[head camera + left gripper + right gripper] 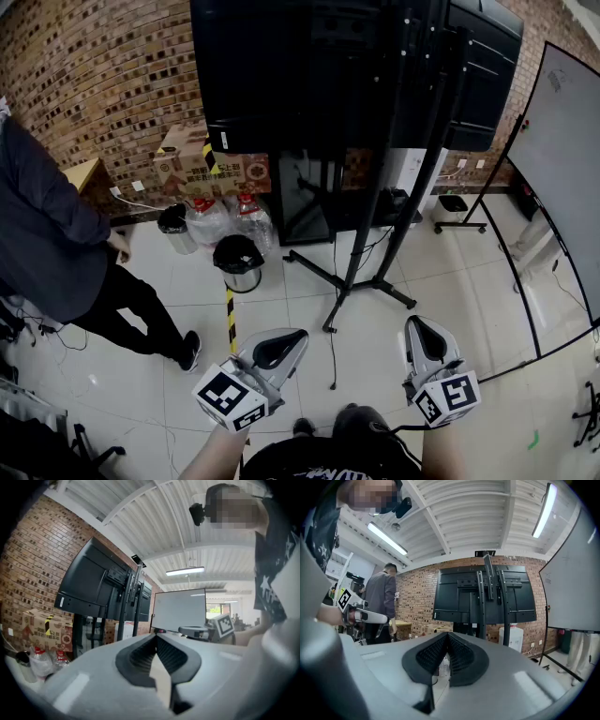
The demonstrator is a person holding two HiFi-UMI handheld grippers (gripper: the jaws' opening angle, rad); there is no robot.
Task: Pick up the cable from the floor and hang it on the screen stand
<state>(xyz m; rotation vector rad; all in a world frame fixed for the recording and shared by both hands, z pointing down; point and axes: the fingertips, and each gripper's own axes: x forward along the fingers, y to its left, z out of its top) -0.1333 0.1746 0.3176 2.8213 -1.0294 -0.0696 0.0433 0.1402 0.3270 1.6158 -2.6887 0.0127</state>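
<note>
Where the white floor runs out from under the screen stand, the cable is seen as a thin black line. It is laid on the floor, just past one foot of the stand, and its loose end is nearest the grippers. It is not touched by either gripper.

The left gripper is held above the floor to the left of the cable, and the right gripper is held to the right of it, so the cable is found between them. The jaws of the left gripper are pressed together, and nothing is held in them. The jaws of the right gripper are pressed together too, and nothing is held there.

Big black screens are carried high on the stand. A black bin is set on the floor to the left of the stand. Clear water bottles are placed just behind it, and a cardboard box is set against the brick wall. A whiteboard is stood at the right. A person in dark clothes is seen at the left edge.
</note>
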